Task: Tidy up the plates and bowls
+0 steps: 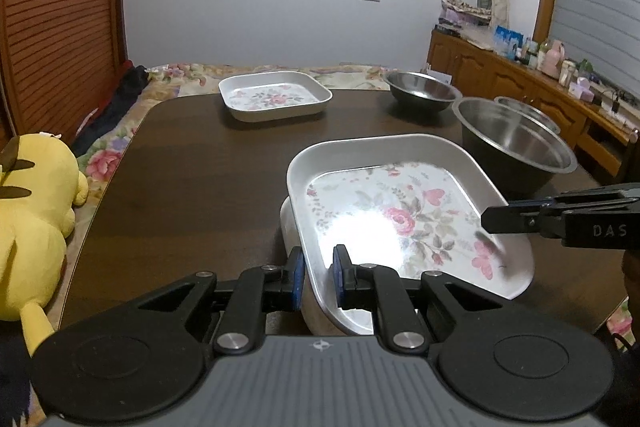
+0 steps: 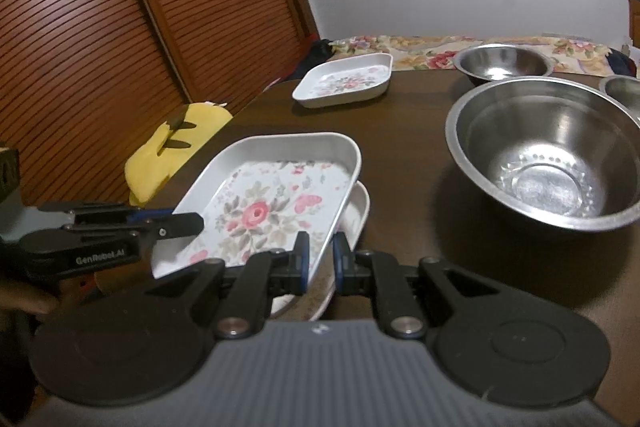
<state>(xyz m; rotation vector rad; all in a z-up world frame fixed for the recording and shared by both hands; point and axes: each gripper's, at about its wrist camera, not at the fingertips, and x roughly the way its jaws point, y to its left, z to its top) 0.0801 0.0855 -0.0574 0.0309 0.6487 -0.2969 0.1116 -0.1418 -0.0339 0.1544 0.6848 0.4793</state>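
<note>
A square floral plate (image 1: 400,211) (image 2: 272,199) sits tilted on top of a second floral plate (image 1: 290,227) (image 2: 356,215) near the table's front. My left gripper (image 1: 318,277) is shut on the top plate's near-left rim. My right gripper (image 2: 320,261) is shut on its opposite rim; it shows in the left wrist view (image 1: 496,217). A third floral plate (image 1: 276,95) (image 2: 344,81) lies at the far side. A big steel bowl (image 1: 516,135) (image 2: 548,151), a second bowl (image 1: 422,89) (image 2: 502,63) and a third bowl (image 1: 528,109) (image 2: 622,91) stand at the right.
The dark wooden table (image 1: 200,167) (image 2: 404,131) holds everything. A yellow plush toy (image 1: 36,211) (image 2: 176,143) lies on the flowered bed beside the table's left edge. A slatted wooden door (image 2: 120,27) stands behind. A sideboard with bottles (image 1: 540,67) is at the right.
</note>
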